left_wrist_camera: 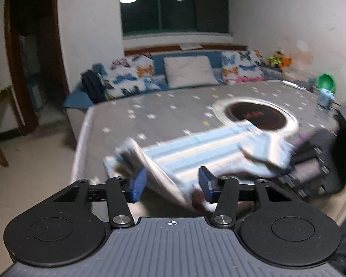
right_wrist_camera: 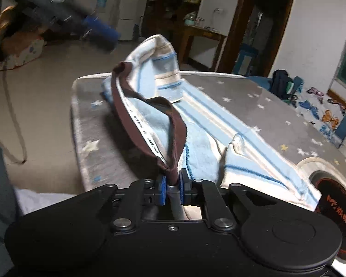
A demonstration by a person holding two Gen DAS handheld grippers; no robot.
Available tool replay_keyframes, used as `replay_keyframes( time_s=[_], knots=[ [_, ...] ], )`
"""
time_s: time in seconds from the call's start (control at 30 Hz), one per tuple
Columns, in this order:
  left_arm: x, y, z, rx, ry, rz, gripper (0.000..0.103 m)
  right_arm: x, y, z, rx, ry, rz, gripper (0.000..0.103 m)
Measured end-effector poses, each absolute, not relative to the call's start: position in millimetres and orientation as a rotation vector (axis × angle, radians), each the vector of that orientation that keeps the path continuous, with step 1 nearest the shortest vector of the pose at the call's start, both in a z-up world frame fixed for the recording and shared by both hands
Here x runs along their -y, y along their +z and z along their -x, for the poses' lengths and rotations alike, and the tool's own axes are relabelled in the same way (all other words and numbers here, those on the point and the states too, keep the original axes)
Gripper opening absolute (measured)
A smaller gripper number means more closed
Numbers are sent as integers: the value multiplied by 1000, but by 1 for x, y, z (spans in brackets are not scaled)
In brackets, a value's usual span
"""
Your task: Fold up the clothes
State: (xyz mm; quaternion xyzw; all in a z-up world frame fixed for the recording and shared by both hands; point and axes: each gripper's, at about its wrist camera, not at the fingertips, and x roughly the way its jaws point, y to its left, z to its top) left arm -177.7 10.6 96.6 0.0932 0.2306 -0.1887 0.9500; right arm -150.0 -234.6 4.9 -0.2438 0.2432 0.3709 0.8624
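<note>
The striped blue pants lay stretched along the near edge of the grey star-print table, one leg end reaching the round hotplate set in it. The right gripper was pressed together on the brown waistband, lifting it off the near corner. The left gripper stood spread, its 2 blue pads either side of a raised fold of the pants, not pinching it.

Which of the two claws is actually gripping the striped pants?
The right claw, shut on the pants' brown waistband. The left claw is open.
</note>
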Motion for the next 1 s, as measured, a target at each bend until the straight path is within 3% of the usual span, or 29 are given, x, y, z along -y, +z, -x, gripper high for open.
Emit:
replay_keyframes(
  time_s=[0.27, 0.43, 0.5, 0.57, 0.8, 1.0],
  knots=[
    [19, 96, 91, -540, -315, -398, 74, 229, 8, 161, -508, 810, 539, 12],
    [7, 76, 39, -770, -322, -332, 73, 230, 10, 160, -507, 811, 542, 12],
    [-3, 70, 25, -847, -335, -278, 53, 233, 13, 159, -504, 808, 542, 12],
    [-15, 65, 16, -903, -356, -207, 14, 236, 17, 155, -502, 802, 540, 12],
    [-39, 78, 2, -861, -352, -51, 7, 243, 47, 123, -478, 743, 559, 11],
    [-39, 126, -39, -758, -290, 67, 7, 249, 105, 41, -397, 578, 632, 9]
  ],
)
